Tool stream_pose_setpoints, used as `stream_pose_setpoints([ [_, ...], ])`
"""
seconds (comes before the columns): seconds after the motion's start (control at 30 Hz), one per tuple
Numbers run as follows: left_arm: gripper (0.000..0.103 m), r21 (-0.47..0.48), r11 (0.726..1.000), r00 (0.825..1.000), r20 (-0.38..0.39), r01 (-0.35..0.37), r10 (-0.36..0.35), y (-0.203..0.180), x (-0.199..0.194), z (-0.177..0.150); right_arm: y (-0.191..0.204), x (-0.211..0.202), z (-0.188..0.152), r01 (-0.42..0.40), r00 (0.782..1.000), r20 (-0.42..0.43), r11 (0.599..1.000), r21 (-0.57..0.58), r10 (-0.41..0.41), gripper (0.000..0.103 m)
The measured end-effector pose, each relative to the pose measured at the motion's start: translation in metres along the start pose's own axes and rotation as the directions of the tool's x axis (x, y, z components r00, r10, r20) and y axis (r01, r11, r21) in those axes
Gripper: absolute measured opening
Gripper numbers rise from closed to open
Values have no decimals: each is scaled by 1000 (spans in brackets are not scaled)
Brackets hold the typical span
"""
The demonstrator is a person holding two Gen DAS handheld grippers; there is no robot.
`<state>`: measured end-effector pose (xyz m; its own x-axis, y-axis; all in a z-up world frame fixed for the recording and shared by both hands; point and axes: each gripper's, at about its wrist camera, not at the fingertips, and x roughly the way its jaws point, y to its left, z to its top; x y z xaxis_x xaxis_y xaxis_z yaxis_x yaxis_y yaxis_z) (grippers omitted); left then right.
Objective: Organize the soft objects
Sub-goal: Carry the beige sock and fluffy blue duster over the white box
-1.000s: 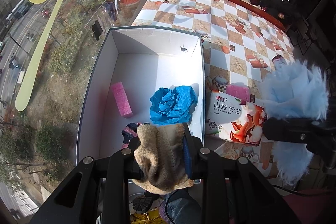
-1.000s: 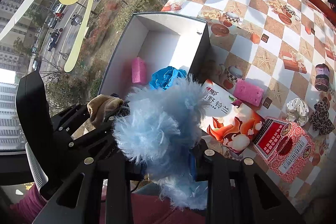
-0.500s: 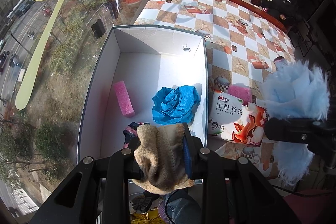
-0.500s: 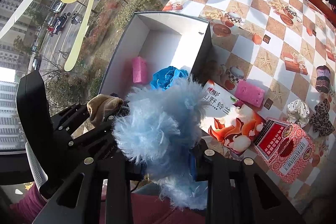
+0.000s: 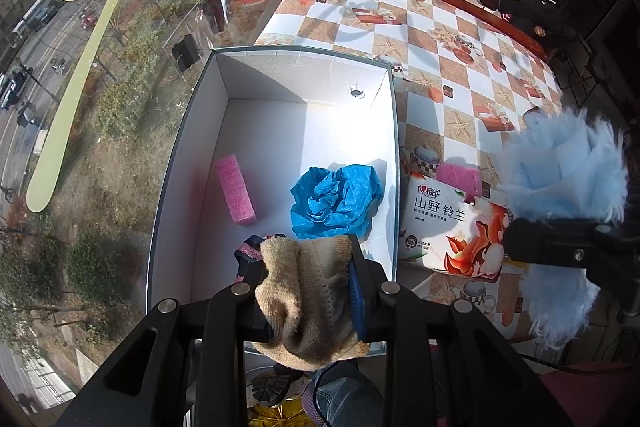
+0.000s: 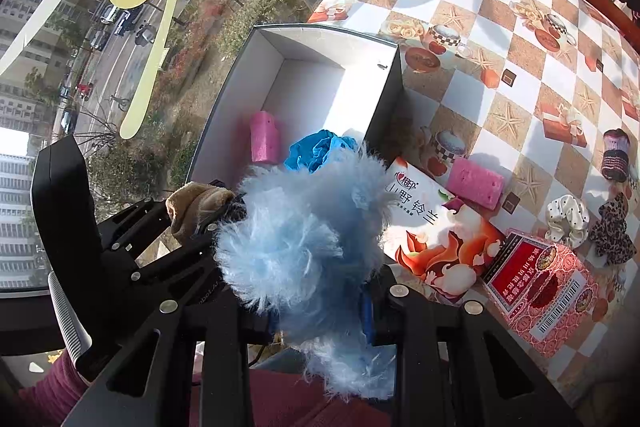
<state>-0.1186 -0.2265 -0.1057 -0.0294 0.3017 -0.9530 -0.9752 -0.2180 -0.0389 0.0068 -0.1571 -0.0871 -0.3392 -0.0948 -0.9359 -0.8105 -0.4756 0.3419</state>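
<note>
Tan knitted sock (image 5: 310, 291) sits clamped in the left tool (image 5: 308, 297) over the white box's (image 5: 280, 67) near end, pale-blue fluffy piece (image 6: 296, 239) pinched in the right tool (image 6: 320, 311) beside it — next, likely, each release into the box.

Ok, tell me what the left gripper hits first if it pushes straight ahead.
Probably the crumpled blue cloth inside the white box. The left gripper, shut on the beige knit sock, points over the box's near end; depth is unclear, so it could pass above it.
</note>
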Motion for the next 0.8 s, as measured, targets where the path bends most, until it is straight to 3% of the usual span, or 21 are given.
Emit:
stream_pose_setpoints([
  [0.47, 30, -19, 1000, 1000, -8, -18, 18, 7, 8, 8, 5, 5, 22, -3, 1000, 1, 1000, -16, 3, 30],
  [0.8, 30, -60, 997, 999, -1, -44, 44, 23, 13, 26, 12, 13, 59, 9, 1000, 19, 999, -36, -9, 30],
])
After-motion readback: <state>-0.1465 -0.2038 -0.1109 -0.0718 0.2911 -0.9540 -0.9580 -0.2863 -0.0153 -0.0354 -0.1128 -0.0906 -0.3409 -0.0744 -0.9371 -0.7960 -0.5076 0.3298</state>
